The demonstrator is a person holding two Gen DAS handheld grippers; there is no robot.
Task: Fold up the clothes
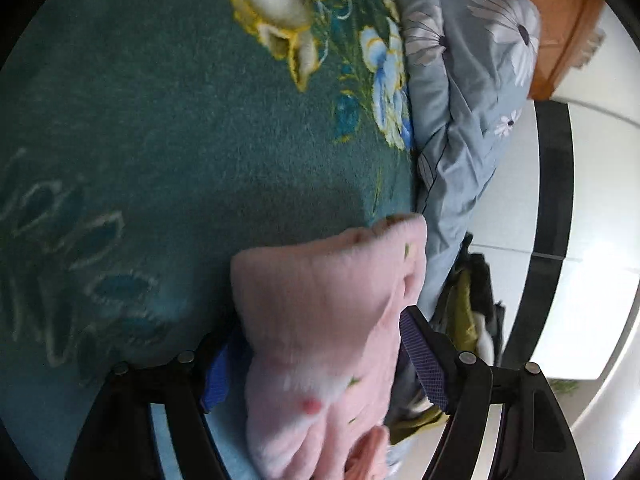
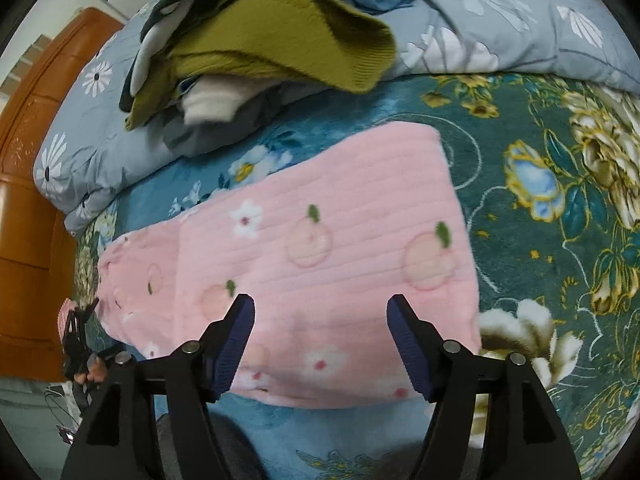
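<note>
A pink fleece garment (image 2: 320, 248) with peach and flower prints lies folded into a long band on the teal floral blanket (image 2: 532, 128). My right gripper (image 2: 320, 300) hovers over the garment's near edge, open, with nothing pinched between its blue pads. In the left wrist view one end of the pink garment (image 1: 320, 300) lies bunched between the fingers of my left gripper (image 1: 316, 332). Its jaws stand wide and open around the cloth. The left pad is partly hidden behind the fabric. The blanket (image 1: 160, 120) fills the view beyond it.
A pile of clothes topped by an olive-green sweater (image 2: 280, 40) sits on a grey-blue daisy-print duvet (image 2: 500, 20) behind the garment. The duvet (image 1: 460, 80) runs along the bed's edge. Orange wooden furniture (image 2: 32, 160) and white floor tiles (image 1: 600, 200) lie beyond.
</note>
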